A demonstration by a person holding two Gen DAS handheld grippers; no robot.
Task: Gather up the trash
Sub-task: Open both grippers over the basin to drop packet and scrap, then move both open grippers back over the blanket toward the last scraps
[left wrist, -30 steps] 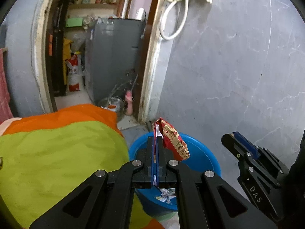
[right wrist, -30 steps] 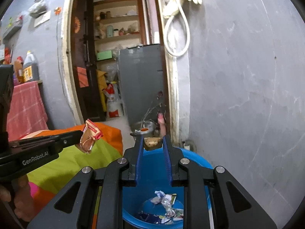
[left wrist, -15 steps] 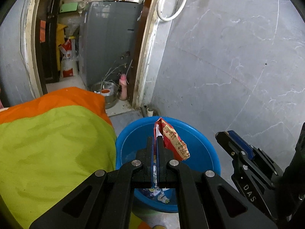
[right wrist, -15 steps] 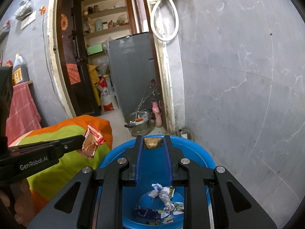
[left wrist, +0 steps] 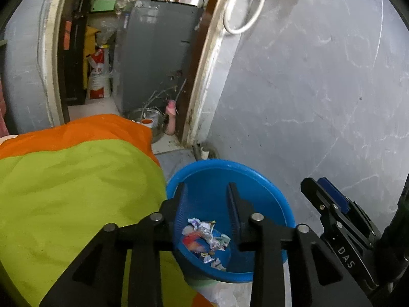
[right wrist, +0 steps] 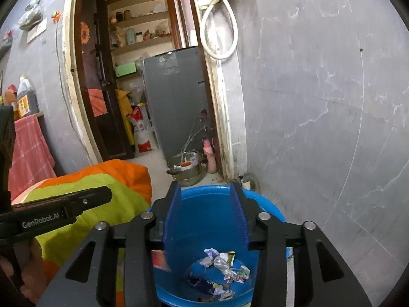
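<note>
So both tongs, left (left wrist: 206,199) and right (right wrist: 205,211), hang wide and empty above the blue tub (left wrist: 265,179); wrappers (right wrist: 225,271) lie below, so I'd hunt more trash.

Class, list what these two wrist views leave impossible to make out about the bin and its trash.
- Blue bin: its base, cut off by the left gripper in the left view.
- Wrappers: print too small, right view.
- Right gripper: its frame hides the bin's near rim.
</note>
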